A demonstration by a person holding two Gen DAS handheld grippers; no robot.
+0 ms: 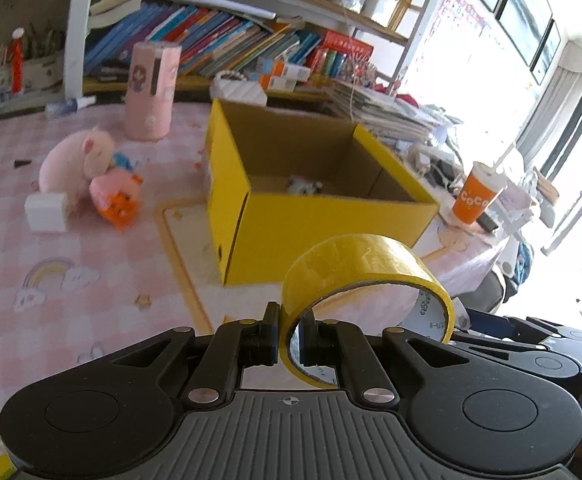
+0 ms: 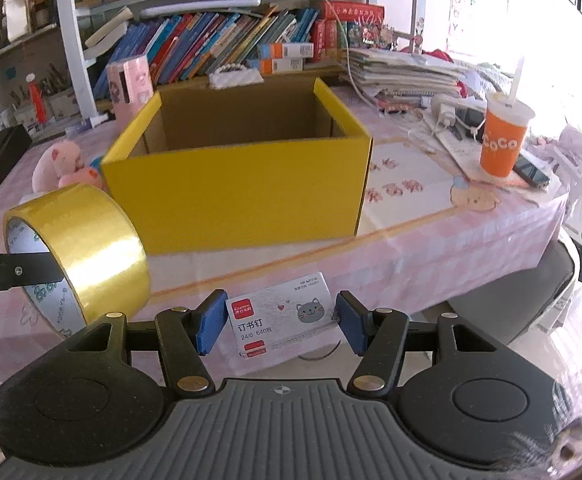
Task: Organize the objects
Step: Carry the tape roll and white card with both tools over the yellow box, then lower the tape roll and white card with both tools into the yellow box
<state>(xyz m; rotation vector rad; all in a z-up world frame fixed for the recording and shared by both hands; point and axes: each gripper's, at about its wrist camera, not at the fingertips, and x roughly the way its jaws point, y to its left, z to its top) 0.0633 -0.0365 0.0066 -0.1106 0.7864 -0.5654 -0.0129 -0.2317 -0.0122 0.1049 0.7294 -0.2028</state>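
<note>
My left gripper (image 1: 289,326) is shut on the wall of a yellow tape roll (image 1: 365,268), one finger inside the ring and one outside; the roll hangs above the table in front of the open yellow cardboard box (image 1: 311,216). A small dark-and-white item lies on the box floor. In the right wrist view the same tape roll (image 2: 91,248) shows at the left, held by the left gripper's black finger. My right gripper (image 2: 281,322) is shut on a white staple box (image 2: 281,318) with a cat picture, its blue pads (image 2: 211,322) pressing both ends, short of the yellow box (image 2: 243,196).
Left of the box lie a pink plush pig (image 1: 77,164), an orange toy (image 1: 119,206) and a small white box (image 1: 47,212). A pink cylinder (image 1: 151,92) stands behind. An orange cup (image 2: 505,140) with a straw, a phone, cables and stacked papers crowd the right side. Bookshelves line the back.
</note>
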